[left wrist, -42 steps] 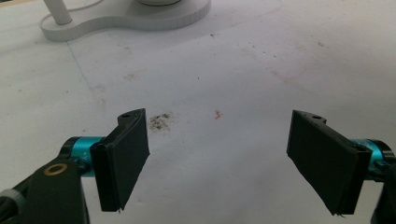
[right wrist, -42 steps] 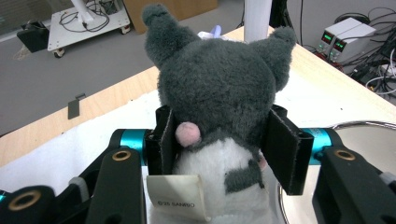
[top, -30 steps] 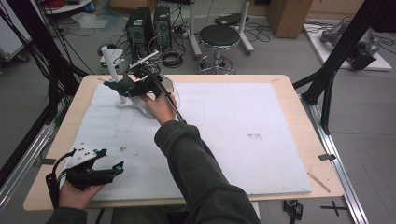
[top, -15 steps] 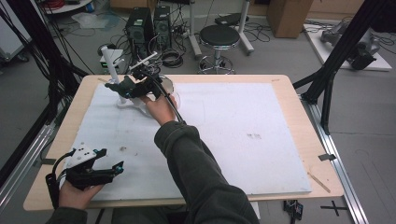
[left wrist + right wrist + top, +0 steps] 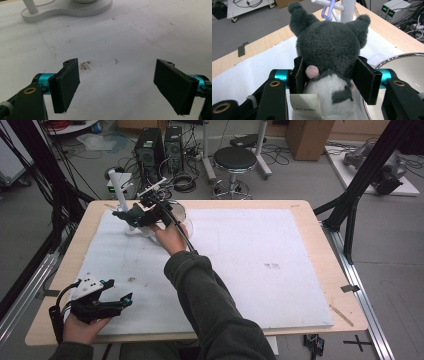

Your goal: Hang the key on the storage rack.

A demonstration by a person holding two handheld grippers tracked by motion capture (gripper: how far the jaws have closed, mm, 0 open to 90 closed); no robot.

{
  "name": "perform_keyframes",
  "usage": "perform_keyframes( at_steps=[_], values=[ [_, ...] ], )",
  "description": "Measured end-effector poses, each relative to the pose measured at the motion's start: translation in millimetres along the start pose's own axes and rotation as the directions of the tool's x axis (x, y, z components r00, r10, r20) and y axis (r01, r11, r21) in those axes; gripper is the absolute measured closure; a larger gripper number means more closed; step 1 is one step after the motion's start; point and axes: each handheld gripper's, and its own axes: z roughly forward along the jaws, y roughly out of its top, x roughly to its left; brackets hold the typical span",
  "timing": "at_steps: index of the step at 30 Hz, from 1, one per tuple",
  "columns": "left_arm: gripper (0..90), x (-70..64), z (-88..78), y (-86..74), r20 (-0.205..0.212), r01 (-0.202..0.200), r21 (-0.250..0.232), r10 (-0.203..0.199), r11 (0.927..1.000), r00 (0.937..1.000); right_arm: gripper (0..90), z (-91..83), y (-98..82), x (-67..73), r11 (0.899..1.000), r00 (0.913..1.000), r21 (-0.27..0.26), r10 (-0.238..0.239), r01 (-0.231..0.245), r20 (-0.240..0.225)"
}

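Right tool: its two black jaws sit against the sides of a dark grey and white plush toy with pointed ears; they have just been easing apart a little, with the toy between them and the pads touching its fur.
Plush toy: held upright above the far left part of the desk, a white paper label hanging at its back, a small pink tail beside the left jaw.
Just past the toy: a white upright post with a pale lilac hook on its cross arm; its flat white base lies on the mat.
Beside the right tool: a round shiny metal bowl, close to the right jaw.
Left tool: jaws wide apart, nothing between them; it rests low in the person's hand at the near left corner of the desk, well apart from the right tool.
Surface: a white foam mat covers most of the light wooden desk; it carries a dark smudge and small reddish specks just ahead of the left tool.
Room: grey floor, a black round stool beyond the desk, black computer towers with tangled cables, black frame struts at both sides.
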Motion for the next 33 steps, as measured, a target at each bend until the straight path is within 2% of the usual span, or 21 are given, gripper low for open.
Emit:
perform_keyframes(
  at_steps=[16, 20, 33],
  values=[
    [21.1, 0.2, -0.1, 0.0, 0.004, 0.002, -0.001, -0.002, 1.0, 1.0, 43.8, 5.4, -2.3, -0.5, 1.0, 0.9999, 0.018, -0.011, 0.011, 0.007],
    [21.1, 0.0, -0.1, -0.1, 0.001, 0.007, -0.002, -0.007, 1.0, 1.0, 42.9, 6.8, -3.0, 1.0, 1.0, 1.0, 0.029, 0.0, -0.001, 0.009],
    [21.0, 0.1, -0.1, 0.1, 0.0, 0.006, -0.003, -0.006, 1.0, 1.0, 38.2, 6.4, -3.5, -1.3, 1.0, 1.0, 0.015, 0.001, -0.001, 0.003]
  ],
)
